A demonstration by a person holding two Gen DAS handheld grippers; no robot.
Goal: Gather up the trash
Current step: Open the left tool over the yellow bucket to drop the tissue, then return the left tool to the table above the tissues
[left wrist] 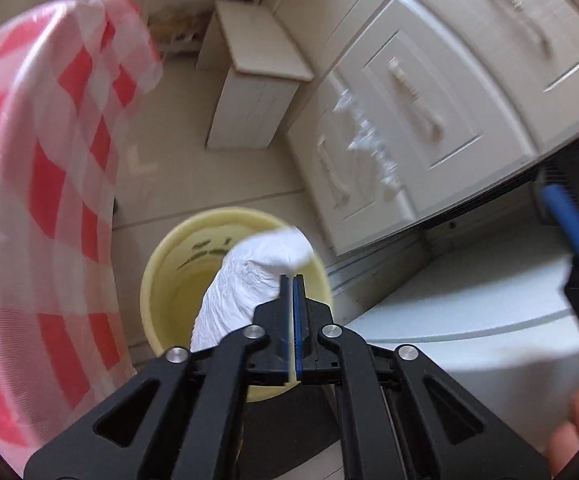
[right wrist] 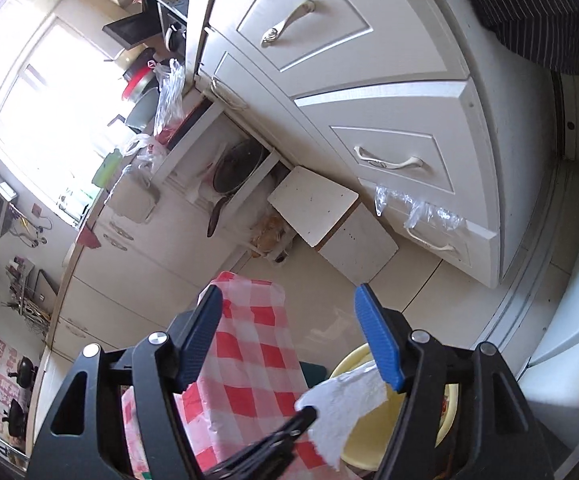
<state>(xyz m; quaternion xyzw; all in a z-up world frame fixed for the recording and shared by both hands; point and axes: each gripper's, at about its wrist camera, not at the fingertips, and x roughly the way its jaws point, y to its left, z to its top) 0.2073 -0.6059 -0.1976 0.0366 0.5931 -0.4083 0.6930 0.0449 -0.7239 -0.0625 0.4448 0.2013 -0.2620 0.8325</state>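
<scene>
My left gripper (left wrist: pixel 292 280) is shut on a crumpled white paper towel (left wrist: pixel 245 280) and holds it over the open mouth of a pale yellow bin (left wrist: pixel 169 264) on the floor. In the right wrist view the towel (right wrist: pixel 345 404) hangs from the left gripper's tip (right wrist: pixel 309 414) above the bin (right wrist: pixel 353 356). My right gripper (right wrist: pixel 289 320) is open and empty, above the bin and beside a red-and-white checkered plastic bag (right wrist: pixel 249 344). Its blue pad shows at the right edge of the left wrist view (left wrist: pixel 569 220).
The checkered bag (left wrist: pixel 49 184) fills the left side. White cabinet drawers (right wrist: pixel 389 160) stand behind, one with clear plastic on its handle (right wrist: pixel 421 212). A small white stool (right wrist: pixel 313 204) sits on the tiled floor. A white tabletop (left wrist: pixel 469 308) is at the right.
</scene>
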